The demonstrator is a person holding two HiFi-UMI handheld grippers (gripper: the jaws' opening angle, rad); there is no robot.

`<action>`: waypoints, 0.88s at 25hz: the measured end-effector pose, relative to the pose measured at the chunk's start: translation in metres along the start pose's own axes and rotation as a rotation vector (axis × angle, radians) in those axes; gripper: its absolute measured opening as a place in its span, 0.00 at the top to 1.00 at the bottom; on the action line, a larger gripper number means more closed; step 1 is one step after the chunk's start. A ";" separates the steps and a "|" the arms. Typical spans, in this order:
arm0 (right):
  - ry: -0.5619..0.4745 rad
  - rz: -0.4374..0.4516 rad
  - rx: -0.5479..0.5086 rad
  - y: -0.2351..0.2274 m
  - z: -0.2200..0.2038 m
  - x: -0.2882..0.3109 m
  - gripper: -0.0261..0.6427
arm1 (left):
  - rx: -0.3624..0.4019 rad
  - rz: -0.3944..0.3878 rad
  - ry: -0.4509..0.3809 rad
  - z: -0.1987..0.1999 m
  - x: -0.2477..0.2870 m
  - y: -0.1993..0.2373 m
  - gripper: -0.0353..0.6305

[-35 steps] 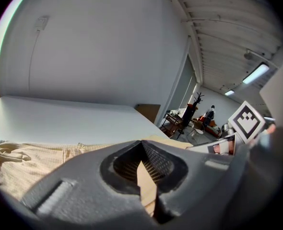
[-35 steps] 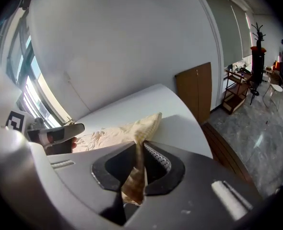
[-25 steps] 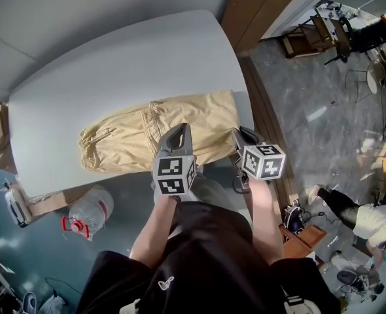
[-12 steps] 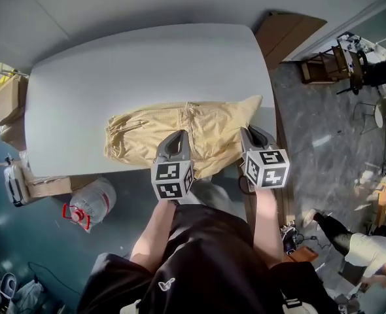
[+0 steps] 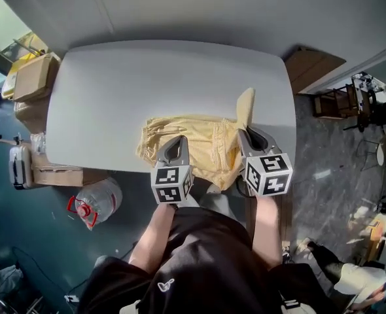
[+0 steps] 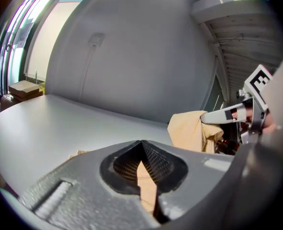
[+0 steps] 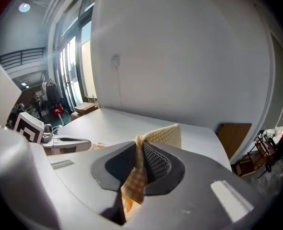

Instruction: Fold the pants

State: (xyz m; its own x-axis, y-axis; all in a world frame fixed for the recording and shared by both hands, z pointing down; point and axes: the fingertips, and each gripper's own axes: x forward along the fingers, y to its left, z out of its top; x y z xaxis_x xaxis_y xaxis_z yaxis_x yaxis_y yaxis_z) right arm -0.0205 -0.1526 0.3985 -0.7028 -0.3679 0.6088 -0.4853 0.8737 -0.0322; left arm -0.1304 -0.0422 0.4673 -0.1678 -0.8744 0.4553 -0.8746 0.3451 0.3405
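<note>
From the head view, the pants (image 5: 193,136) lie bunched on the near right part of the grey worktop (image 5: 147,84), and their near edge hangs off its edge between my two arms. My left tool (image 5: 175,140) sits over the middle of the near edge of the cloth. My right tool (image 5: 245,135) is at the cloth's right end, where a flap of tan cloth stands up above the rest. A water jug (image 5: 91,205) lies on the floor below the worktop's near left corner, cardboard boxes (image 5: 33,77) are stacked off its left end, and a brown board (image 5: 314,67) leans off its far right corner. In the left gripper view, my left tool (image 6: 141,143) is clenched on the pants, with a strip of tan cloth (image 6: 145,178) pinched between the pads. Further right, the raised flap (image 6: 192,131) hangs from the tip of my right tool (image 6: 213,116), above the bare worktop (image 6: 60,123). In the right gripper view, my right tool (image 7: 139,145) is clamped on a fold of finely checked tan cloth (image 7: 132,186), which runs up between the pads and rises past the tips as a flap (image 7: 165,134). My left tool (image 7: 69,143) shows at the left, low over the worktop (image 7: 132,121).
</note>
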 end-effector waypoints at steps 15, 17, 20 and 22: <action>0.177 0.369 -0.294 0.228 -0.008 0.132 0.89 | -0.120 0.315 -0.053 0.004 -0.097 0.158 0.94; 0.202 0.410 -0.379 0.262 -0.019 0.145 0.89 | -0.148 0.343 -0.034 -0.009 -0.104 0.176 0.94; 0.251 0.492 -0.461 0.301 -0.043 0.157 0.89 | -0.184 0.375 -0.016 -0.023 -0.108 0.193 0.94; 0.296 0.545 -0.449 0.319 -0.065 0.168 0.89 | -0.206 0.400 -0.013 -0.029 -0.110 0.207 0.94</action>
State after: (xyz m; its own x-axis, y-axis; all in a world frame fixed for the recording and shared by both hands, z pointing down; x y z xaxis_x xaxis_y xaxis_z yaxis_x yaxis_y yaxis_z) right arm -0.2592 0.0852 0.5422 -0.5826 0.1979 0.7883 0.1928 0.9759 -0.1026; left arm -0.2798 0.1356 0.5111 -0.4806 -0.6623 0.5747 -0.6313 0.7162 0.2975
